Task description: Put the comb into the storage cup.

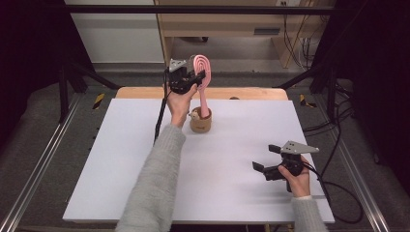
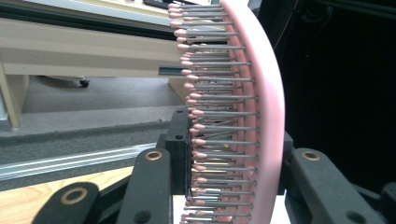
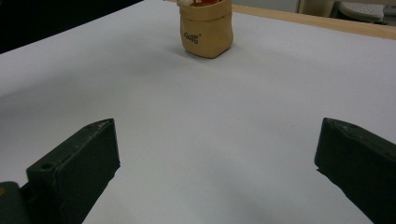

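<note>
A pink hairbrush (image 1: 203,82) stands upright with the lower end of its handle inside a small tan pouch (image 1: 200,123) at the far middle of the white table (image 1: 227,193). My left gripper (image 1: 197,77) is shut on the brush's head, high above the pouch. In the left gripper view the black jaws press on both sides of the brush (image 2: 266,116), its pink-tipped bristles facing left. My right gripper (image 1: 265,157) rests near the table's front right, open with nothing between its jaws (image 3: 215,158). It faces the pouch (image 3: 207,30).
A small pale object (image 1: 195,115) sits in the pouch beside the handle. A wooden strip (image 1: 241,93) edges the table's far side. Metal rails (image 1: 38,164) run along both sides, black frame posts stand at the back, and cables (image 1: 338,193) trail at the right.
</note>
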{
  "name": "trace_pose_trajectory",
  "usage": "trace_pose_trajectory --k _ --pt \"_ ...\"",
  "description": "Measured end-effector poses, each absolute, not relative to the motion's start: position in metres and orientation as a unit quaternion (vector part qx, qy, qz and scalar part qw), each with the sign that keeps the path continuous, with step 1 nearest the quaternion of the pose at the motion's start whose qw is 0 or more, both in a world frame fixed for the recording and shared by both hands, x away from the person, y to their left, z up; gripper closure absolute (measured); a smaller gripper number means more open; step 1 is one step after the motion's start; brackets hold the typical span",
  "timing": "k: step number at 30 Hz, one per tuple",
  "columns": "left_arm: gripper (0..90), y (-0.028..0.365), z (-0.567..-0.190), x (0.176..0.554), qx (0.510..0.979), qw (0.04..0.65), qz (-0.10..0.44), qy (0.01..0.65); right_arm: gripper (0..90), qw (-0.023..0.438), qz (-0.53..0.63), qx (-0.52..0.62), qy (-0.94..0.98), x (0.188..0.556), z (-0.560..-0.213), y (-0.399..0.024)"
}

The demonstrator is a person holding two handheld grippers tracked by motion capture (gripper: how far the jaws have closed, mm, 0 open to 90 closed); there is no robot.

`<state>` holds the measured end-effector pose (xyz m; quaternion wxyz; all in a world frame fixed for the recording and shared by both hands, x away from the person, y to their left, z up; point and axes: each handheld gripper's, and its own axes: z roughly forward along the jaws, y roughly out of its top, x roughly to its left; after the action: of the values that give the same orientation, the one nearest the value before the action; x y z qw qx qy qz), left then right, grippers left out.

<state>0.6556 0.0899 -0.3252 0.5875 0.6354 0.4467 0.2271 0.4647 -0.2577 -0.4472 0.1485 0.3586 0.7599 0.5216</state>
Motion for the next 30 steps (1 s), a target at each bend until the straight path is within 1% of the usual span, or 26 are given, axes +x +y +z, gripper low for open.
trace_pose_trajectory --k 22,30 --pt "63.0 0.095 -0.352 0.654 0.639 0.585 0.216 0.451 0.4 0.147 0.522 0.358 0.760 0.465 -0.448 -0.257" --pt "63.0 0.102 -0.364 0.652 0.636 0.585 0.211 0.456 0.4 0.149 0.521 0.358 0.760 0.465 -0.448 -0.257"
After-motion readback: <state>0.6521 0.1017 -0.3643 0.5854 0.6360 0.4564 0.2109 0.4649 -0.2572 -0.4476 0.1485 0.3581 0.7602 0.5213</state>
